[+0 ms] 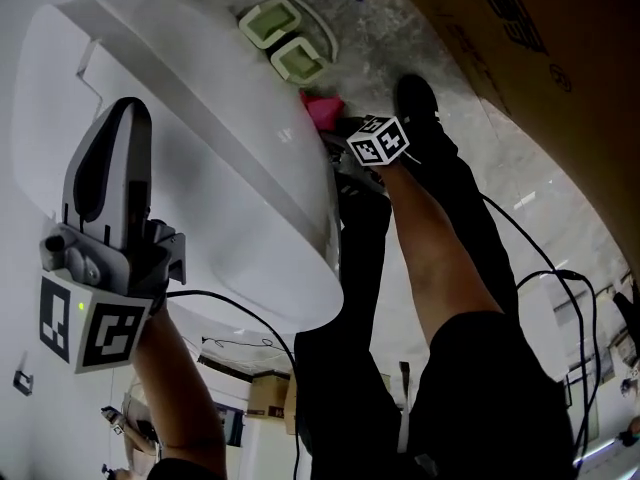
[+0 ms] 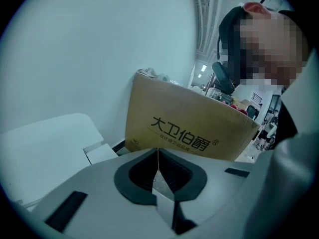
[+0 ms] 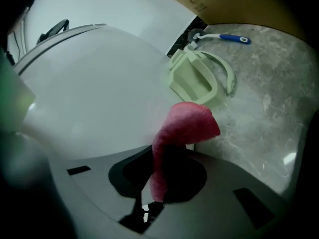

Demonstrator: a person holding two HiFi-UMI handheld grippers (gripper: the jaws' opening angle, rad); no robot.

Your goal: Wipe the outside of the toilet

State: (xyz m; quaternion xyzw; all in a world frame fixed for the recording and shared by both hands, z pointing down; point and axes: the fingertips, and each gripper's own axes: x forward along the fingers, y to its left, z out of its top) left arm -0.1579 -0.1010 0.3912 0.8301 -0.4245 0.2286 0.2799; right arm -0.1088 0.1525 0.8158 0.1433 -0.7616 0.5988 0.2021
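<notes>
The left hand-held gripper (image 2: 158, 157), jaws shut on nothing, hovers near the toilet (image 1: 220, 118). The right hand-held gripper (image 3: 159, 180) pinches a pink cloth (image 3: 187, 123) by one end, beside the bowl's outside. Hard rubbing could likely drag the cloth free. Green plastic pieces (image 3: 192, 78) and a brush (image 3: 232, 38) lie on the floor (image 3: 259, 113) just beyond, crowding the base. A box (image 2: 189, 128) stands close behind.

Glossy toilet (image 1: 230, 148), fuzzy cloth (image 3: 187, 126), cardbd box (image 2: 189, 128)
</notes>
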